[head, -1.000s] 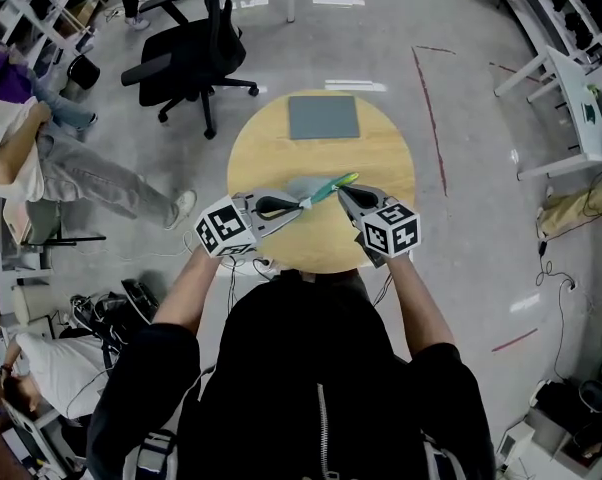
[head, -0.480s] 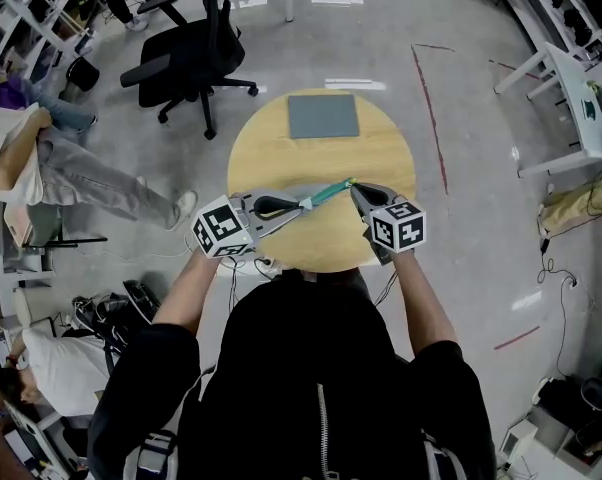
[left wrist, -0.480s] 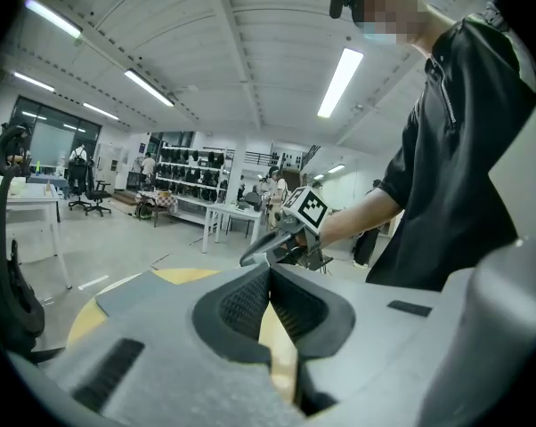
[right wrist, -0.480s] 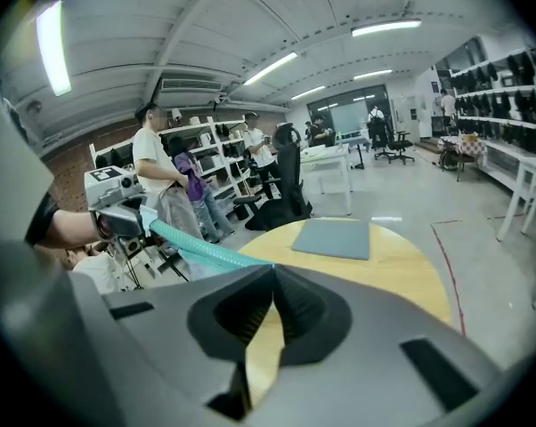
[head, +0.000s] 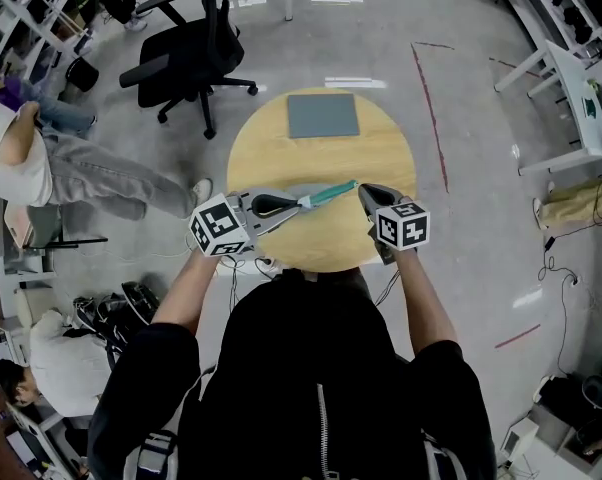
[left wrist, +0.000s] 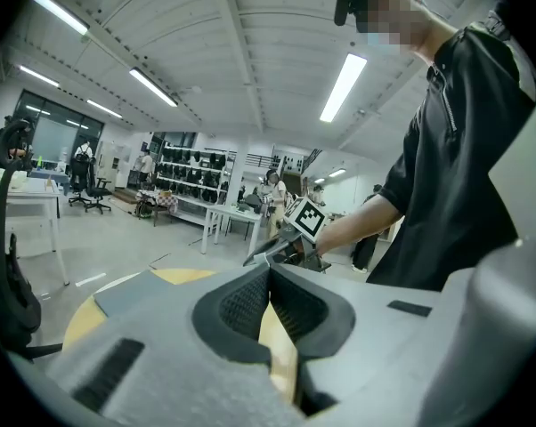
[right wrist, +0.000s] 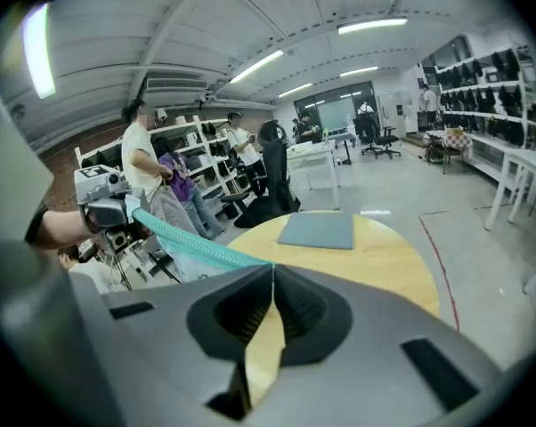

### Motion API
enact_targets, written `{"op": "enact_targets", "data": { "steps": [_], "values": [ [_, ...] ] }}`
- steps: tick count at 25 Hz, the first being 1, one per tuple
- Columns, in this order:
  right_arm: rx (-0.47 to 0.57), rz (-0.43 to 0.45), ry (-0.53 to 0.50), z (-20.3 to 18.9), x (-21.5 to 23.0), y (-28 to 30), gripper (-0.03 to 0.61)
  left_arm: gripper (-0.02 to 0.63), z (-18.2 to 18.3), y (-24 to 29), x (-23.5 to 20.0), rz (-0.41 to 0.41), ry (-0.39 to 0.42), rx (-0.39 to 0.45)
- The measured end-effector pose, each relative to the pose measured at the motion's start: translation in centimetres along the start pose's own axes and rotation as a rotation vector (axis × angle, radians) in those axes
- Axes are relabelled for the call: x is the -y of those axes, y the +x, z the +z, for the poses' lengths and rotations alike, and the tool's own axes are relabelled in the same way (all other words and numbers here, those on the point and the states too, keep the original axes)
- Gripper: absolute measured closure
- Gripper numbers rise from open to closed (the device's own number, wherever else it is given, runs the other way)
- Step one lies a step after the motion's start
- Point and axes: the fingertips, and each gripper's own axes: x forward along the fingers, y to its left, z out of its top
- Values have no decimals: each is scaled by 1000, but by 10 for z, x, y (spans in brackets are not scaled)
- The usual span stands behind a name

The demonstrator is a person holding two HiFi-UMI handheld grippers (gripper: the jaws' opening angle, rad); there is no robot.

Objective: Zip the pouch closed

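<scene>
A pouch with a teal zipper hangs stretched between my two grippers, above the near edge of the round wooden table. My left gripper is shut on the pouch's left end. My right gripper is shut on the zipper pull at the right end. In the right gripper view the teal zipper runs from the shut jaws back toward the left gripper, with pale pouch fabric hanging below it. In the left gripper view the jaws are pressed together and the pouch itself is hidden.
A grey mat lies at the far side of the table. Beyond the table stands a black office chair, and a person is on the left. Red floor lines and white shelving are to the right.
My right gripper has moved to the right along the zipper line, and the teal strip between the grippers is longer. The left gripper stayed put. The person at the left shifted.
</scene>
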Motion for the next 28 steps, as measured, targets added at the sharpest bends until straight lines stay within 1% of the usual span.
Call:
{"op": "enact_targets", "data": {
  "steps": [3, 7, 11, 14, 17, 20, 25, 28],
  "values": [
    [-7, -14, 13, -3, 2, 2, 566, 610, 1, 3, -1, -4, 7, -6],
    [23, 0, 58, -4, 4, 0, 561, 609, 2, 6, -5, 8, 8, -4],
    [38, -7, 66, -4, 7, -1, 550, 607, 2, 8, -13, 37, 16, -15],
    [59, -5, 78, 1, 5, -3, 543, 608, 4, 10, -14, 35, 29, -29],
    [85, 2, 62, 11, -1, -6, 551, 607, 6, 9, -15, 40, 41, -37],
    [135, -17, 32, 25, -5, -13, 575, 607, 7, 6, -17, 52, 43, -39],
    [254, -56, -6, 56, -12, -29, 575, 607, 14, -1, -19, 66, 53, -32],
    [309, -84, -22, 68, -15, -37, 577, 607, 17, -3, -19, 71, 67, -28]
  ]
}}
